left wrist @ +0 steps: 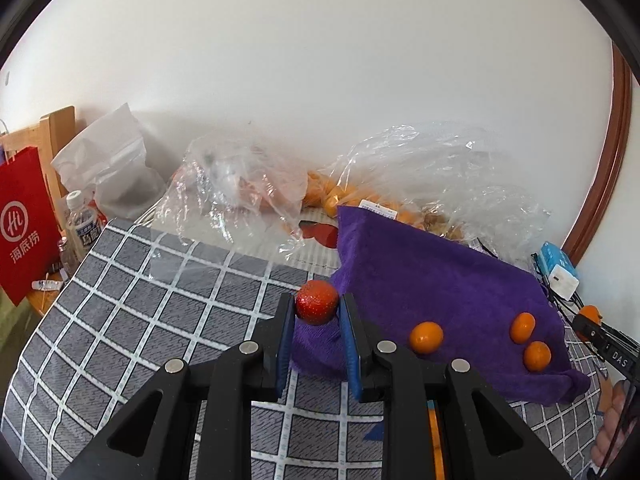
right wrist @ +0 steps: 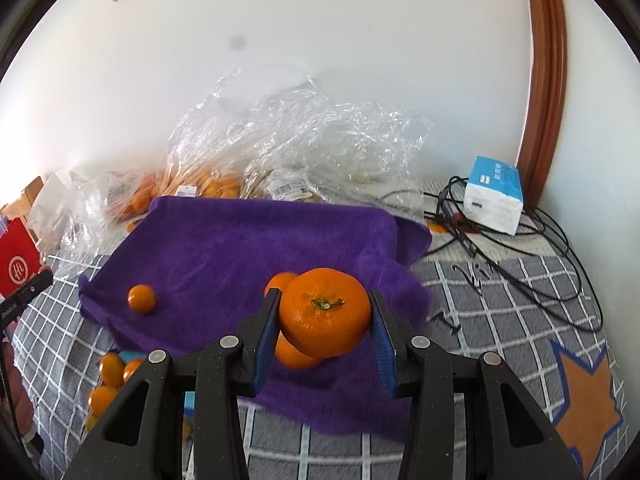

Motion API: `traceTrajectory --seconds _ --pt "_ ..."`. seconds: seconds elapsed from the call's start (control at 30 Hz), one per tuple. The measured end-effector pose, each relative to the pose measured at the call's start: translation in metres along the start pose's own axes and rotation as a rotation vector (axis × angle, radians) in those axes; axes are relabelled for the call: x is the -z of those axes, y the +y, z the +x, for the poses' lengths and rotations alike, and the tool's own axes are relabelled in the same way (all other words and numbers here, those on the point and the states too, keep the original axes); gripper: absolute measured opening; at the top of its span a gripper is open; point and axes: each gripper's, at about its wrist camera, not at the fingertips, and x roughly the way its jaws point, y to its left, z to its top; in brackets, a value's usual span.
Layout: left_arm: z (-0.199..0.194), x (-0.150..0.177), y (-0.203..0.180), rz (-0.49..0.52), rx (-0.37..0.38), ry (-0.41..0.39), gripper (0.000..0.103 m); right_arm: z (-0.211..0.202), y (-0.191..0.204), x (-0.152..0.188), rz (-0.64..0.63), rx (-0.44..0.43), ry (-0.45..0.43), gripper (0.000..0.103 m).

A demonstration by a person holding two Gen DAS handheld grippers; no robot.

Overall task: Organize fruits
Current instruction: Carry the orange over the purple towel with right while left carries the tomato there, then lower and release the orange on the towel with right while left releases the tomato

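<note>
My left gripper (left wrist: 317, 307) is shut on a small red fruit (left wrist: 317, 301) and holds it above the near left edge of a purple towel (left wrist: 432, 280). Three small orange kumquats (left wrist: 426, 337) lie on the towel's right part. My right gripper (right wrist: 324, 312) is shut on a large orange mandarin (right wrist: 325, 318) above the towel (right wrist: 260, 236). Two more orange fruits (right wrist: 294, 354) lie under it on the towel, and one kumquat (right wrist: 141, 298) lies to the left.
Clear plastic bags of orange fruit (left wrist: 352, 196) lie against the wall behind the towel. A tissue pack (right wrist: 494, 196) and black cables (right wrist: 520, 256) lie at the right. A red paper bag (left wrist: 22, 224) and bottle (left wrist: 82, 224) stand left. Several kumquats (right wrist: 110, 384) sit near the bed's front left.
</note>
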Motion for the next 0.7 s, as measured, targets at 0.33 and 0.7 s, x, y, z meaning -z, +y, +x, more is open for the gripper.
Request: traceTrajectory --seconds 0.33,0.7 --pt "0.056 -0.017 -0.042 0.078 -0.005 0.098 0.022 0.059 -0.006 -0.010 -0.027 0.033 0.083 0.043" --pt "0.090 0.003 -0.056 0.141 -0.057 0.150 0.022 0.080 -0.004 0.004 -0.066 0.052 0.127 0.043"
